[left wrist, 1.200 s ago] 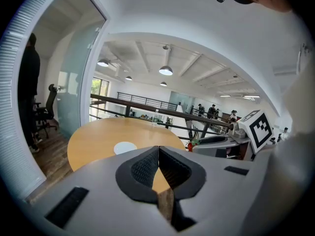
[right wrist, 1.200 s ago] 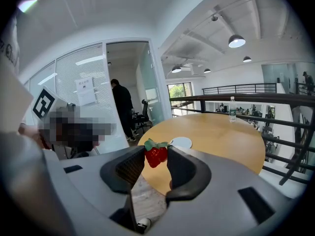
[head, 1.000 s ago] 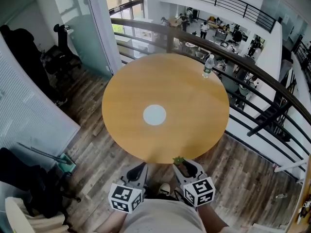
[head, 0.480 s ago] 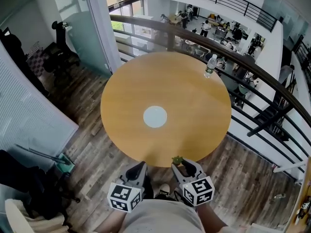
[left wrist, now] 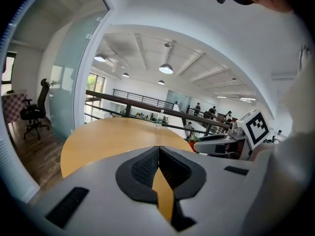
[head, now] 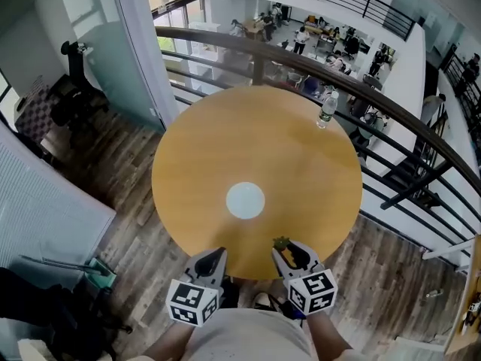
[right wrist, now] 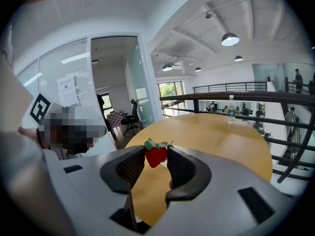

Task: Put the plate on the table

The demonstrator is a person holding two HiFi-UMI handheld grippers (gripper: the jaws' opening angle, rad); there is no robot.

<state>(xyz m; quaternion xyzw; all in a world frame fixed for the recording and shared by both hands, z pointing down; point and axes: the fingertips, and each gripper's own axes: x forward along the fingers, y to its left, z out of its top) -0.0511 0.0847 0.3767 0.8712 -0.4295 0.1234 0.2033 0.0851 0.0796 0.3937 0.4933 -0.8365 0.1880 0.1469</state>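
A round wooden bench stood beside a railing above an open office. A white plate lay at its centre and a bottle near its far edge. The left gripper had its jaws clenched together on nothing. The right gripper had its jaws grasping a strawberry.

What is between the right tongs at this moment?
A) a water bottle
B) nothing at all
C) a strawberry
C: in the right gripper view, the right tongs are closed on a strawberry, red with green leaves, while the water bottle stands apart, near the far edge of the round table.
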